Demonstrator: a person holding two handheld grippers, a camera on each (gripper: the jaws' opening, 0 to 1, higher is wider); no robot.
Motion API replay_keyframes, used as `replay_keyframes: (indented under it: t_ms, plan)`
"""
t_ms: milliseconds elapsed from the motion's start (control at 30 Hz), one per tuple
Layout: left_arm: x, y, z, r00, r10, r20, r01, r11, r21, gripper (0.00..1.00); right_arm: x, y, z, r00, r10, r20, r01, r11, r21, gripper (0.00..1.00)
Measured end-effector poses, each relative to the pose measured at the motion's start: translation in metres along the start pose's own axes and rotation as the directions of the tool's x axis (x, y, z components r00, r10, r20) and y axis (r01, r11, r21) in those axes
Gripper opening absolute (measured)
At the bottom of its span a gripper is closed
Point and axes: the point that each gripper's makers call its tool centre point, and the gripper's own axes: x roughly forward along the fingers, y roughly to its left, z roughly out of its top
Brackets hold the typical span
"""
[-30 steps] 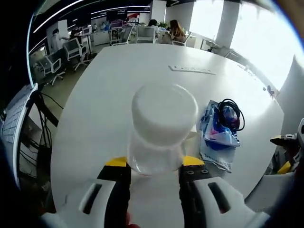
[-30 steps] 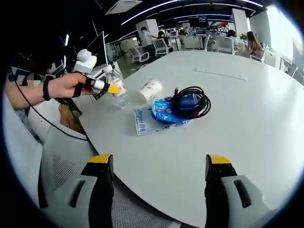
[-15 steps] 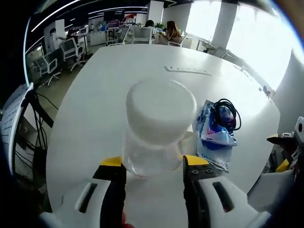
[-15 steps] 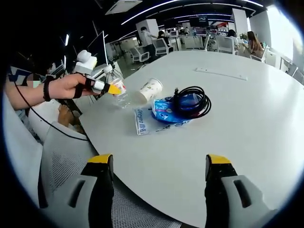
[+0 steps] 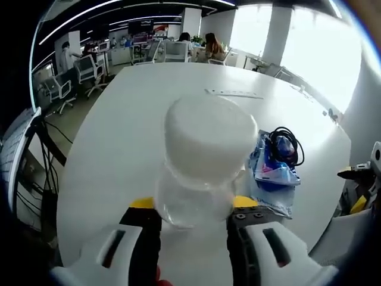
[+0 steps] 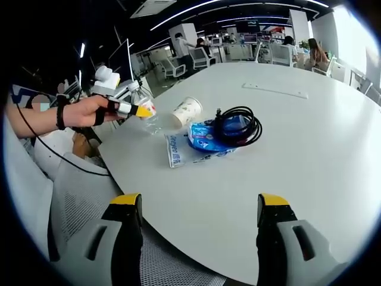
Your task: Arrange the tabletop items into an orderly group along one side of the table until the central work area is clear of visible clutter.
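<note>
Left gripper view: a clear bottle (image 5: 199,164) with a white cap is clamped between the jaws of the left gripper (image 5: 190,210) at frame centre, above the white table (image 5: 137,119). A blue bag (image 5: 271,170) under a black cable (image 5: 286,143) is seen right of centre.

Right gripper view: the right gripper (image 6: 196,208) is held wide apart at bottom, gripping nothing. A paper cup (image 6: 186,111), apparently on its side, lies upper centre-left.

Light: my left gripper view is bright, daylight pouring in from windows (image 5: 309,53) at upper right.
Glare: the white table (image 5: 137,119) washes out there.
Ceiling: strip lights (image 6: 196,9) streak my darker right gripper view.
Blur: the bottle cap (image 5: 208,140) close to my lens looks soft.
Distortion: edges curve strongly in both views.
</note>
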Motion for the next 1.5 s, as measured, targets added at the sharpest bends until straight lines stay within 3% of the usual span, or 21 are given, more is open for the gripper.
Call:
replay_keyframes:
  t_ms: [367, 933, 1500]
  plan:
    - [0.003, 0.002, 0.004, 0.999, 0.034, 0.008, -0.034, 0.999, 0.012, 0.4, 0.004, 0.002, -0.001, 1.0, 0.01, -0.015, -0.01, 1.0, -0.002, 0.78]
    - [0.024, 0.024, 0.026, 0.991, 0.134, 0.009, -0.134, 0.99, -0.035, 0.39, 0.009, 0.004, 0.002, 0.999, 0.022, -0.024, -0.022, 1.0, -0.009, 0.78]
    - [0.043, 0.033, 0.044, 0.991, 0.136, 0.013, -0.136, 0.99, -0.05, 0.4, 0.009, 0.0, 0.001, 0.999, 0.026, -0.026, -0.026, 1.0, -0.003, 0.78]
